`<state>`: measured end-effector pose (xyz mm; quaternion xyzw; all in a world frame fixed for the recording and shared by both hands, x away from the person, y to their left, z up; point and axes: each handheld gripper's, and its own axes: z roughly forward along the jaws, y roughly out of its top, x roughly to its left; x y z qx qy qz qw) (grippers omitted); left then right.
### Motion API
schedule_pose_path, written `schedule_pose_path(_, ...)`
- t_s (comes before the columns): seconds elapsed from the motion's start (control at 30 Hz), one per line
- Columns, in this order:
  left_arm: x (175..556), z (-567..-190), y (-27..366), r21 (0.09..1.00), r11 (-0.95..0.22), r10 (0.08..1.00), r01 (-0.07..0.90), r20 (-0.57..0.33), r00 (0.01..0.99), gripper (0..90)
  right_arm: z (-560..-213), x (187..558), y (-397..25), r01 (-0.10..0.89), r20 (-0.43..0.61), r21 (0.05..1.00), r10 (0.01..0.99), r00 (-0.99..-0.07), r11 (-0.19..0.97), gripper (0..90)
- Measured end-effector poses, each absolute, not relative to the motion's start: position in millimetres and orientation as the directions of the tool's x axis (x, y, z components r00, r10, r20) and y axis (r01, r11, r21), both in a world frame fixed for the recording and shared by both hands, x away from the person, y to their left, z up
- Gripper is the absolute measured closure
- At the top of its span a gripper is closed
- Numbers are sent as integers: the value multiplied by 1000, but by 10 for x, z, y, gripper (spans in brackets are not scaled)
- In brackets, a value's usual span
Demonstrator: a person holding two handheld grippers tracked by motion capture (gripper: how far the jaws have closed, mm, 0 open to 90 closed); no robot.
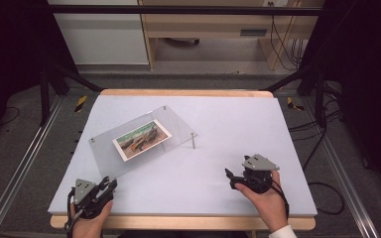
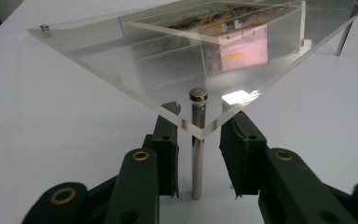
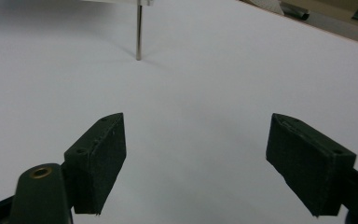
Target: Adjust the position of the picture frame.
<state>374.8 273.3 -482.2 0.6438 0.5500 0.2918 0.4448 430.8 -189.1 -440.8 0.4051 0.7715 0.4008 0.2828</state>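
- Black jaws of the left gripper (image 2: 198, 154) are standing apart on either side of a metal leg (image 2: 197, 154), which is rising between them without clearly touching either pad.
- That leg is carrying the nearest corner of a clear acrylic plate (image 2: 121, 56); the plate is sitting raised above the white worktop (image 1: 213, 163) on slim metal legs at its corners.
- A photo card (image 1: 142, 140) is lying flat on the plate, near its middle.
- In the high view, the left gripper (image 1: 110, 184) is sitting at the plate's near corner, held by a hand at the worktop's near left edge.
- The right gripper (image 1: 229, 174) is resting well apart from the plate, near the worktop's near right side, with its jaws spread wide over bare surface.
- Another leg (image 3: 139, 30) is standing far ahead of those jaws.
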Motion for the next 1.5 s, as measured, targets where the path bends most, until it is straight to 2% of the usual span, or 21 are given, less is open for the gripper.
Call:
schedule_pose_path(0.2, 3723, -4831, 2754, 904, 18, 974, 428, -113, 198, 737, -4390, 4523, -1725, 382, -95, 854, 828, -552, 353, 241)
schedule_pose_path(0.33, 3704, -4835, 2747, 906, 21, 973, 422, -116, 200, 770, -4396, 4683, -1603, 373, -71, 861, 808, -585, 346, 296)
schedule_pose_path(0.37, 3702, -4832, 2746, 906, 19, 974, 423, -113, 198, 791, -4405, 4764, -1539, 375, -53, 863, 799, -599, 339, 342)
schedule_pose_path(0.83, 3710, -4799, 2791, 892, 25, 966, 452, -139, 220, 832, -4406, 5062, -1233, 389, 17, 870, 769, -639, 304, 515)
schedule_pose_path(1.03, 3711, -4785, 2798, 889, 27, 964, 456, -144, 222, 842, -4489, 5227, -1111, 415, 31, 858, 777, -629, 303, 648)
schedule_pose_path(1.13, 3712, -4778, 2803, 889, 26, 964, 458, -144, 224, 843, -4528, 5277, -1083, 425, 38, 855, 781, -623, 298, 673)
schedule_pose_path(1.17, 3712, -4776, 2804, 888, 27, 964, 459, -145, 224, 843, -4581, 5339, -1049, 436, 39, 848, 785, -618, 301, 714)
schedule_pose_path(1.5, 3713, -4770, 2806, 885, 38, 962, 464, -157, 221, 844, -4696, 5516, -925, 433, 65, 861, 786, -615, 268, 739)
